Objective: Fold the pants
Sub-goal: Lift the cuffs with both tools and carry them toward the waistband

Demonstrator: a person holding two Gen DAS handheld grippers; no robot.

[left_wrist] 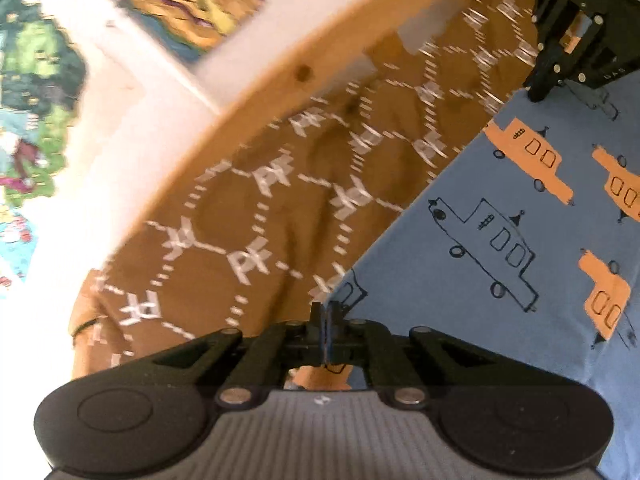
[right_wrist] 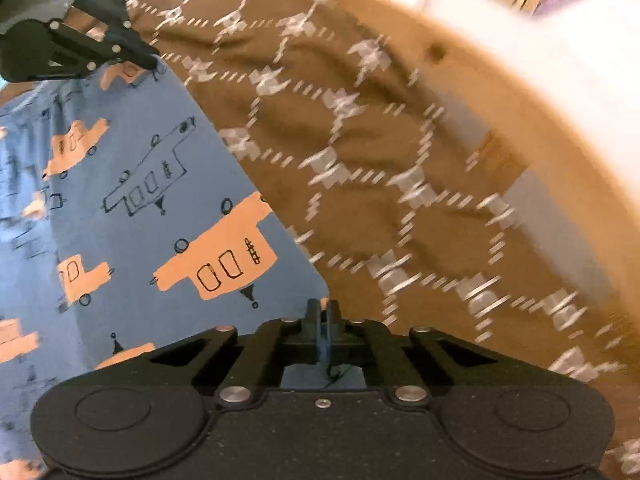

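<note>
— Starting on the left: the left gripper (left_wrist: 326, 314) has its jaws pressed together on the corner of the blue cotton pants printed with orange and outlined cars (left_wrist: 500, 240). A thin edge of blue cloth shows between the pads, right at the tips. That looks like a shallow bite to me.

— Where do the pants lie?

— Spread flat over a brown bedcover with a white hexagon pattern (left_wrist: 248, 216), with a curved wooden rim (left_wrist: 256, 92) beyond it. Moving right, the right gripper (right_wrist: 323, 312) is likewise pinched shut on another corner of the same hem edge, so both hold one end of the garment.

— So what could go wrong?

— Three things, I'd judge. A pinch this close to the edge may let the cloth slide out once the weight of the pants comes onto it. The grip may also take only the top layer, so the under layer stays behind and the fold opens crooked. I cannot tell from here how many layers are caught.

— And the third?

— The bedcover is soft and rumpled — if a pad has nipped it along with the pants, lifting drags it too. Uneven lifting between the two hands would skew the fold line.
</note>
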